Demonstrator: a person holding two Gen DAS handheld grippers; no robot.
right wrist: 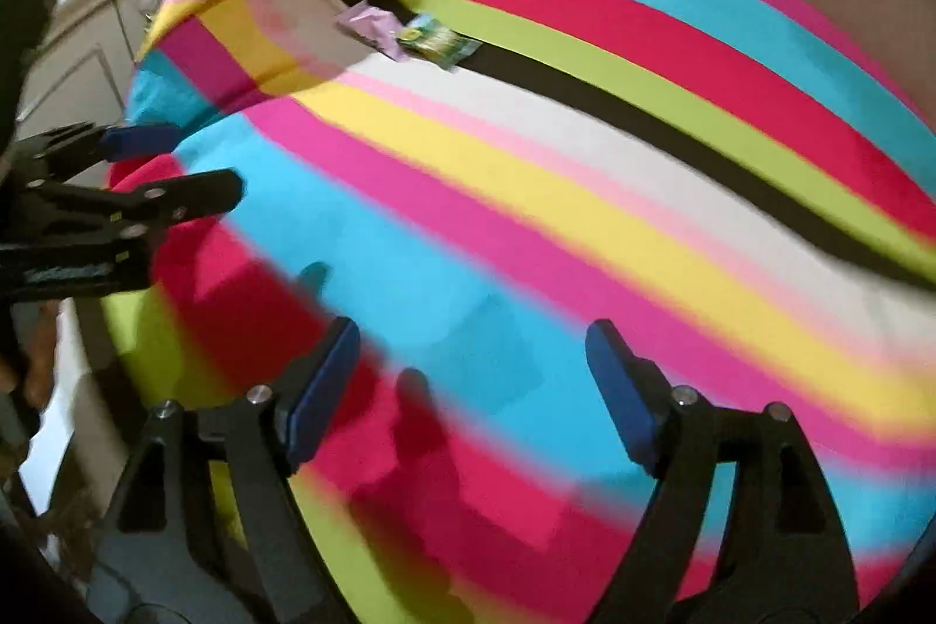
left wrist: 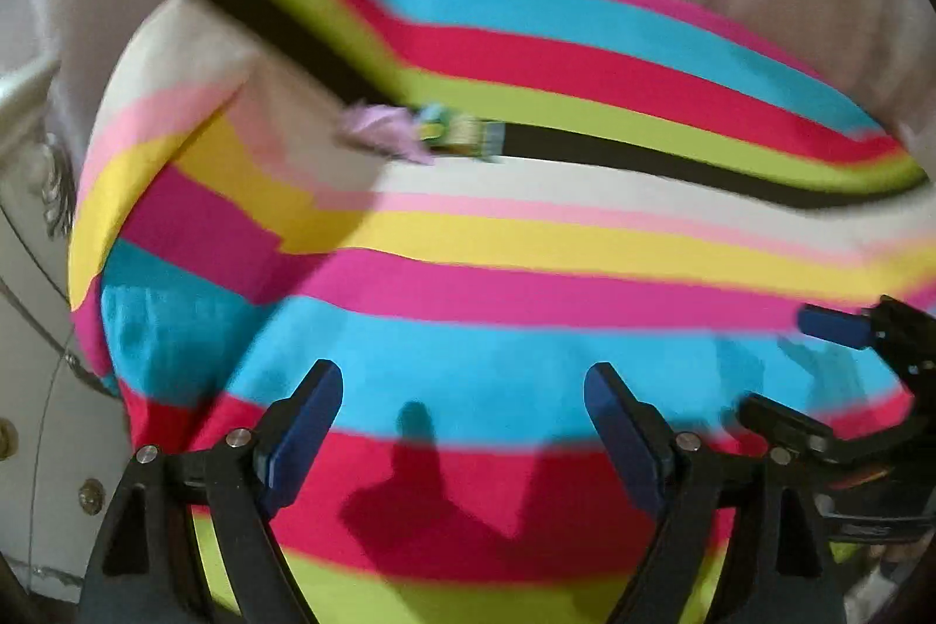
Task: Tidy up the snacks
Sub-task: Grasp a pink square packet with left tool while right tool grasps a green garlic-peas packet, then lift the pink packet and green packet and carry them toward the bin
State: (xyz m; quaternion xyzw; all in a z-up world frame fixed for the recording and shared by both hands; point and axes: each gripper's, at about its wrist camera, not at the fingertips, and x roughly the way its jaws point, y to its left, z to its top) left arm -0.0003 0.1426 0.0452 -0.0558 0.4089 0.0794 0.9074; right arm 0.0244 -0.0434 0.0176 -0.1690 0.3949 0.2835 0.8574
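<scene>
Both claws wide, empty: left claw, right claw. Snacks at 11 o'clock, far side of striped bench. Risk: frames blurred; fast approach could overshoot, scatter packets.

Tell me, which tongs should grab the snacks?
Probably the left tongs: open, empty, and the purple packet and green packet sit almost straight ahead. From the right tongs they lie off leftward.

Left gripper, jaws apart and empty, above a striped cloth. Two snack packets, lilac and green, touch on the black stripe. Right gripper at right edge.
</scene>
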